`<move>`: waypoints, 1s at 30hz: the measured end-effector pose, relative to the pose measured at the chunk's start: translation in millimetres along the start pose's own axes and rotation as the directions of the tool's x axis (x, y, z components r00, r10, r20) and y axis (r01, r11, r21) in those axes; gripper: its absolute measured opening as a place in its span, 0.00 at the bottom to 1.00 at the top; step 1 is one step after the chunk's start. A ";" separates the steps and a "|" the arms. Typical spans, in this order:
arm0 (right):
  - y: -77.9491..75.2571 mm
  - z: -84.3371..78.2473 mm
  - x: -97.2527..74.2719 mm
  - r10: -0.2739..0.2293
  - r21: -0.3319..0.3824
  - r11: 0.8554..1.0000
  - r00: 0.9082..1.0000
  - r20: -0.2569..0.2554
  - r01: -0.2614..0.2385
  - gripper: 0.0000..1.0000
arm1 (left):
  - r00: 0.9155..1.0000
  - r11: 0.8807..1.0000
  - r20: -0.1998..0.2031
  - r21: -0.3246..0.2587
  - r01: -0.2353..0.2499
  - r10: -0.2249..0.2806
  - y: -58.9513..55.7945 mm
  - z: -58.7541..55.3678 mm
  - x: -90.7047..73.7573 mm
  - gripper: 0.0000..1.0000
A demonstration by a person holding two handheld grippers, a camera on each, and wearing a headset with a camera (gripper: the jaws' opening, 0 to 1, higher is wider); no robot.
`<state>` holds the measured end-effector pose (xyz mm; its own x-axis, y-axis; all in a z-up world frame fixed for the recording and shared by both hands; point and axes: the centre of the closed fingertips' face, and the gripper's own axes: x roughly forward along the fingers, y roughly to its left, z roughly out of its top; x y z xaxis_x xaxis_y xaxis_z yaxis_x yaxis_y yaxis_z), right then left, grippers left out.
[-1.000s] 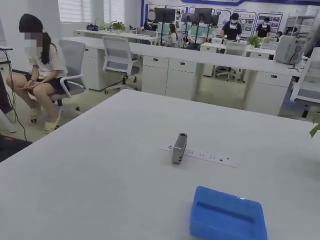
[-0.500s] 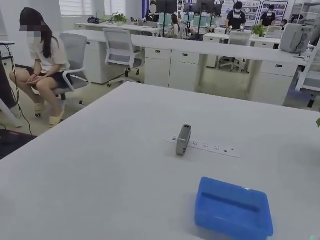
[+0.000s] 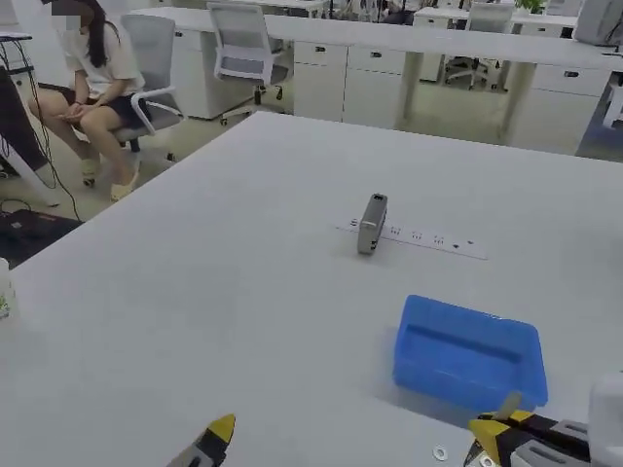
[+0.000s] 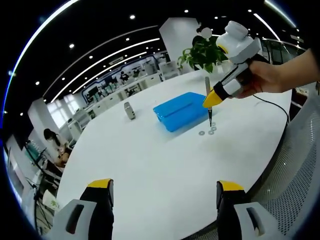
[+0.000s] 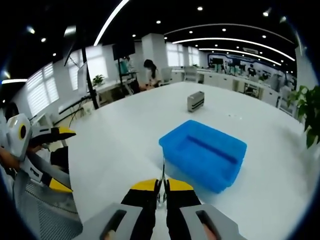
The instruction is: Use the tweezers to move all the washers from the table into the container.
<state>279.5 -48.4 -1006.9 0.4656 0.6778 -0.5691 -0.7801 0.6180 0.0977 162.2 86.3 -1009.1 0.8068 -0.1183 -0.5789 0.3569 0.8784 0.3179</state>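
The blue container [image 3: 469,352] sits on the white table [image 3: 224,292] at the near right. Small metal washers [image 3: 441,452] lie on the table just in front of it, also seen as washers [image 4: 202,133] in the left gripper view. My right gripper [image 3: 492,435] is at the bottom right, shut on thin metal tweezers [image 5: 163,176] that point toward the container [image 5: 205,150]. In the left gripper view the tweezers [image 4: 209,112] hang tip-down right above the washers. My left gripper [image 4: 164,187] is open with nothing between its jaws, low over the near table edge [image 3: 216,435].
A grey box [image 3: 372,224] stands on a white power strip [image 3: 433,239] beyond the container. A person [image 3: 92,68] sits on an office chair at the far left. A potted plant [image 4: 202,50] stands past the container. Desks and chairs line the back.
The head camera has tilted down, so the table and container sit higher in view. Both grippers and the washers now show at the bottom edge.
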 end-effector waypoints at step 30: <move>-2.3 -3.5 26.2 -0.025 -0.045 0.999 1.000 0.011 0.025 0.02 | 1.000 1.000 -0.016 -0.001 0.012 -0.012 -1.8 -2.9 1.3 0.86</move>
<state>292.0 -33.5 -1024.9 0.4895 0.6666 -0.5621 -0.7860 0.6164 0.0465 161.2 85.9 -1012.5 0.7946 -0.1212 -0.5950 0.3660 0.8775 0.3100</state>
